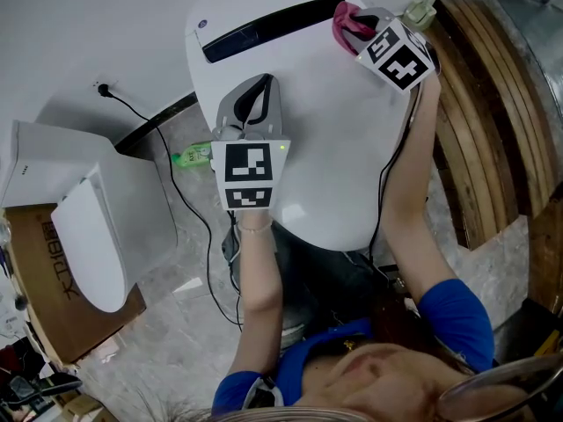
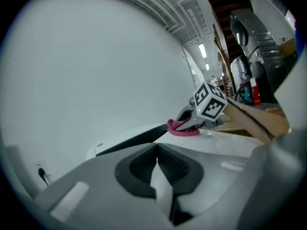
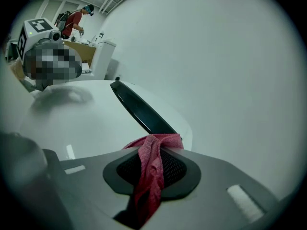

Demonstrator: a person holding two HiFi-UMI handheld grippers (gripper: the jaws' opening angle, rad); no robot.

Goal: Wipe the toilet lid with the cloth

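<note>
The right gripper (image 1: 359,30) pinches only a thin twist of cloth (image 3: 149,183), which may slip free while rubbing the lid (image 1: 339,156); the left gripper (image 1: 253,104) is clenched empty.

Closest to us, our left gripper (image 2: 157,147) fills the bottom of the view. Its jaws are closed together, the dark pads (image 2: 139,169) meeting along a thin seam with nothing between them. Beyond them lies the white toilet lid (image 2: 235,145), with a long dark slot (image 2: 129,140) running across its far end. On that far end we see the right gripper (image 2: 182,121), its marker cube (image 2: 209,101) tilted toward us and a pink cloth (image 2: 183,130) bunched at its jaws, resting on the lid. A bare forearm (image 2: 254,121) leads away from it to the right. A plain white wall (image 2: 96,66) fills the left, and low on it is what looks like a socket (image 2: 42,172) with a cord.
</note>
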